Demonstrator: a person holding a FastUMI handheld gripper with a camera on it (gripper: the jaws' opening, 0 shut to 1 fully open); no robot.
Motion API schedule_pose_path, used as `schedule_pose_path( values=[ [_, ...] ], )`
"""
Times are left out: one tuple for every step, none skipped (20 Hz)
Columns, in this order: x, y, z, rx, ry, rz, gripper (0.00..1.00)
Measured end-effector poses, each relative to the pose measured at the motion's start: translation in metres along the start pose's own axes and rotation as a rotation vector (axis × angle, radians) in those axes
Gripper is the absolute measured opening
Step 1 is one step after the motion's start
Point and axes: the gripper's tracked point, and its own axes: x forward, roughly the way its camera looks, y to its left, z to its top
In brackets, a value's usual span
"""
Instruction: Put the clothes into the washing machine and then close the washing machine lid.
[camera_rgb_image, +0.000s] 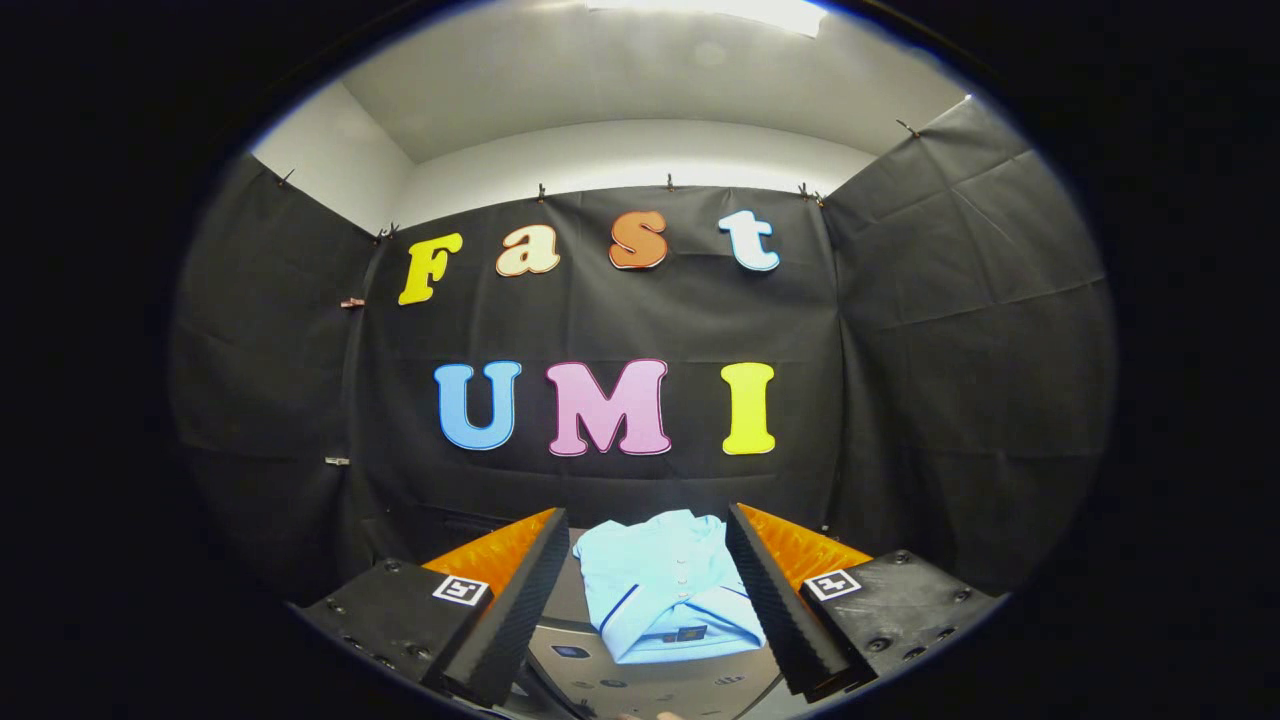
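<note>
Two fingers of the gripper (648, 600) are held wide apart, clamped on nothing. Between them, toward twelve o'clock, a folded light-blue shirt (665, 590) is seen lying on a grey surface (640, 680).

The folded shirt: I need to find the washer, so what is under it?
The light blue shirt lies on a grey glossy surface with small markings, seen between the open gripper's fingers. What that surface belongs to, and anything beneath the shirt, is hidden.

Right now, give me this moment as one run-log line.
gripper: open, fingers apart | folded light blue shirt: between fingers, ungrasped, lying on grey surface | stage: pre-grasp
</note>
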Motion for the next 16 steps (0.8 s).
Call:
schedule_pose_path(
  values=[
    [0.002, -0.001, -0.001, 0.003, 0.000, 0.000, 0.99],
    [0.005, -0.001, 0.000, 0.007, -0.002, 0.000, 0.99],
    [0.008, 0.000, 0.001, 0.011, -0.005, 0.000, 0.98],
    [0.011, 0.000, 0.003, 0.014, -0.008, 0.003, 0.98],
    [0.016, 0.000, 0.004, 0.012, -0.010, 0.004, 0.99],
    [0.022, -0.002, 0.004, 0.008, -0.009, 0.001, 0.99],
    [0.028, -0.003, 0.003, 0.002, -0.004, 0.000, 0.98],
    [0.035, -0.004, 0.003, -0.003, 0.003, -0.002, 0.98],
    [0.044, -0.006, 0.003, -0.007, 0.011, -0.006, 0.98],
    [0.051, -0.007, 0.004, -0.009, 0.016, -0.008, 0.98],
    [0.059, -0.009, 0.005, -0.009, 0.021, -0.010, 0.98],
    [0.070, -0.010, 0.006, -0.008, 0.026, -0.010, 0.98],
    [0.081, -0.009, 0.006, -0.006, 0.034, -0.009, 0.98],
    [0.091, -0.009, 0.004, -0.005, 0.046, -0.006, 0.98],
    [0.101, -0.009, 0.001, -0.004, 0.063, -0.003, 0.98],
    [0.112, -0.011, -0.003, -0.001, 0.081, -0.002, 0.98]
  ],
)
